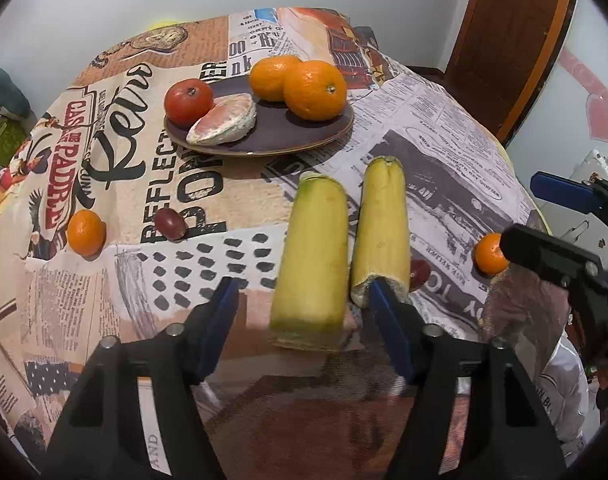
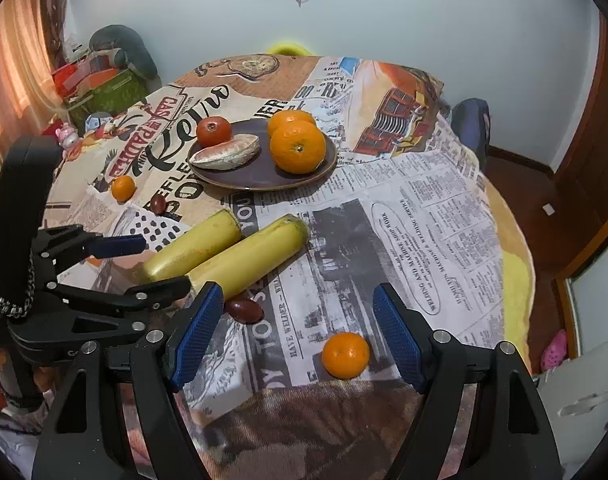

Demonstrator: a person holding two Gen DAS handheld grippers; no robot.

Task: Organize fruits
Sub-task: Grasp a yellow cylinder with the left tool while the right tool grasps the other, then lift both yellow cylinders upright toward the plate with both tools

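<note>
A dark plate (image 1: 271, 136) holds two oranges (image 1: 315, 90), a red tomato-like fruit (image 1: 188, 102) and a pomelo wedge (image 1: 223, 120). Two banana pieces lie side by side on the cloth, the left one (image 1: 312, 264) and the right one (image 1: 382, 228). My left gripper (image 1: 304, 300) is open, its jaws around the near end of the left piece. My right gripper (image 2: 297, 320) is open, with a small mandarin (image 2: 346, 355) lying between its fingers. The plate (image 2: 259, 178) and the bananas (image 2: 247, 256) also show in the right wrist view.
Another mandarin (image 1: 86, 233) and a red grape (image 1: 169, 223) lie left on the printed cloth. A second grape (image 2: 245, 310) lies by the banana ends. The round table's edge (image 2: 516, 272) drops off at right. The left gripper (image 2: 103, 280) shows in the right wrist view.
</note>
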